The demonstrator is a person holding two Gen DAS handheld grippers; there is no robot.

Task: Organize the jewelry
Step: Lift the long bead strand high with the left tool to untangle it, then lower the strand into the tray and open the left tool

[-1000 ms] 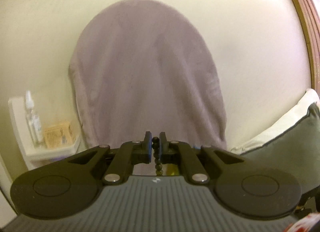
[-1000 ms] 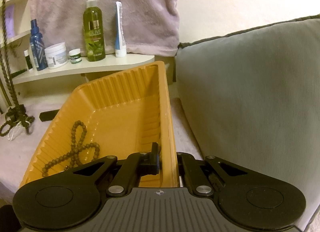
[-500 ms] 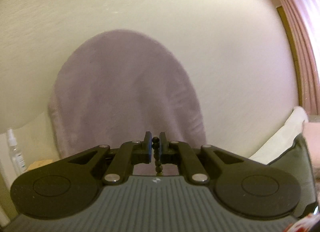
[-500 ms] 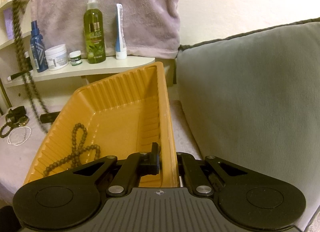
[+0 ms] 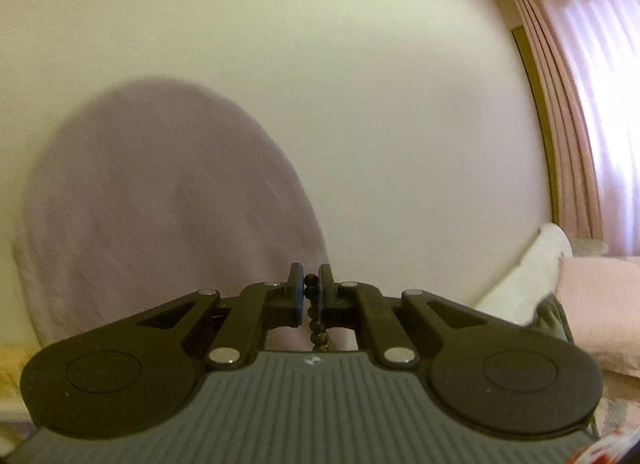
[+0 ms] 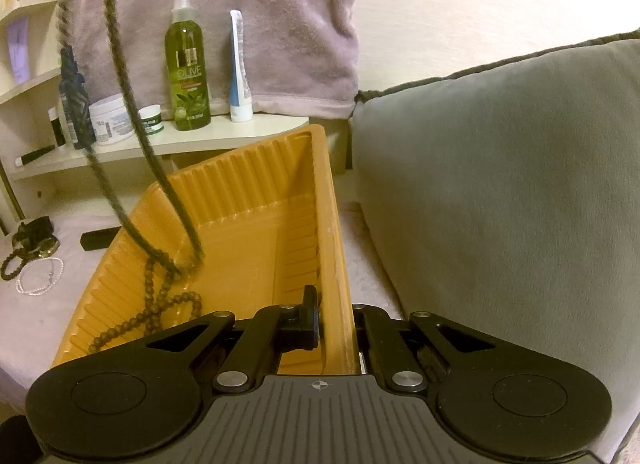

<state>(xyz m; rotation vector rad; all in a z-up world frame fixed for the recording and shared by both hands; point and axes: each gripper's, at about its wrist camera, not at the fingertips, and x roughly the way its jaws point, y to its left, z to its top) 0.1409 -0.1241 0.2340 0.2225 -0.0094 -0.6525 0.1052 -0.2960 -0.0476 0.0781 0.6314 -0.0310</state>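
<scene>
my left gripper [image 5: 311, 284] is pinching the beads [image 5: 311, 291], strand [image 6: 116, 132] dangling into the tray [image 6: 240, 240], probably touching bottom, too blurry | right gripper [image 6: 335, 320] is clamping the tray's right wall | second strand [image 6: 154, 312] is lying inside

Ribbed orange tray [image 6: 248, 224], brown beads [image 6: 160, 304], grey cushion [image 6: 500, 184]

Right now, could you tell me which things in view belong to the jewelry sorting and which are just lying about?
Part of the job:
- left gripper pinching the hanging bead strand
- right gripper gripping the orange tray
- beads in the tray
- pearl bracelet

Just lying about:
- olive spray bottle
- white jar
- grey cushion
- towel
</scene>
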